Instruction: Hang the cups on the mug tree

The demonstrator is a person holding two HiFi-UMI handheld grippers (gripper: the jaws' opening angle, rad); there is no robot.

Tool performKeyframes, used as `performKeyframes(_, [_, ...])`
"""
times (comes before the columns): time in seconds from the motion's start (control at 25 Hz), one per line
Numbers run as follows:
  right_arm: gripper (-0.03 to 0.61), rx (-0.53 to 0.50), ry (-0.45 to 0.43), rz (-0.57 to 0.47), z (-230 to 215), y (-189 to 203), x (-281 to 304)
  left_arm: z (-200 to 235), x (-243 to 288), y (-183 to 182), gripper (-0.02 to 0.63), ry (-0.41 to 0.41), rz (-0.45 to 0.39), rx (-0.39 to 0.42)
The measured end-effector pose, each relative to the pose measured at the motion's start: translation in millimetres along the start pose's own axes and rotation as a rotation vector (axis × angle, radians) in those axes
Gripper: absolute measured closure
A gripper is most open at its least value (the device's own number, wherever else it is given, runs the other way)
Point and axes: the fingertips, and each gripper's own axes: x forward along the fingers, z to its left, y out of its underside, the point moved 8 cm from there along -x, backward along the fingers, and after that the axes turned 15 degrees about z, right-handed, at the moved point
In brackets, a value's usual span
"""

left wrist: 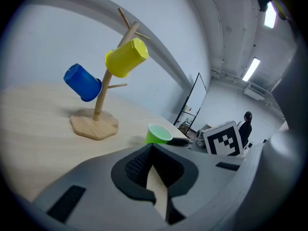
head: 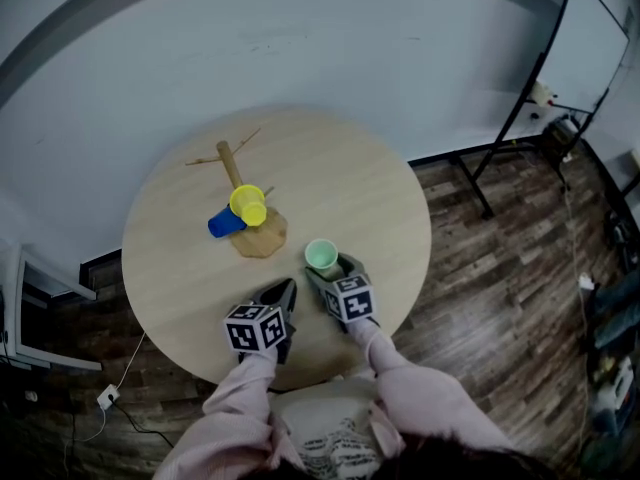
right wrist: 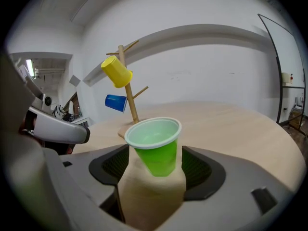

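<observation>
1. Standing upright at lower centre, the green cup (right wrist: 155, 146) sits between the right gripper's (right wrist: 156, 161) parted jaws, seemingly untouched.
2. Left gripper (left wrist: 153, 148) jaws are together, empty.
3. Yellow cup (right wrist: 116, 71) and blue cup (right wrist: 115, 102) hang on the mug tree (right wrist: 133, 109), upper left.

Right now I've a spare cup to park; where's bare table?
Bare: table right of the green cup out to the rim, and left of the mug tree. Crowded: near edge, around left gripper and right gripper.

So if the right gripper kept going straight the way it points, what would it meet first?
The green cup, upright between the right gripper's open jaws. The mug tree stands beyond it, seemingly slightly left.
</observation>
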Motion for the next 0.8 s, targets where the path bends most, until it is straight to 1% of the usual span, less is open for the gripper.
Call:
performKeyframes(0.16, [0.239,-0.012,-0.006,-0.005,-1,-7,5,2,0,-1,0.612,-0.010,-0.001,-0.006])
performKeyframes(0.28, [0.284,-0.024,-0.002,-0.009,-2,-9,6,3,-1,-1,0.612,-0.022,-0.002,-0.010])
performKeyframes(0.56, [0.285,-0.046,-0.004,-0.042,-2,-14,0,4,-5,2,0.612,-0.043,-0.013,-0.024])
performKeyframes(0.8, [0.287,-0.046,-0.009,-0.067,-7,-18,-11,-3,-10,-3,0.612,-0.045,-0.038,-0.017])
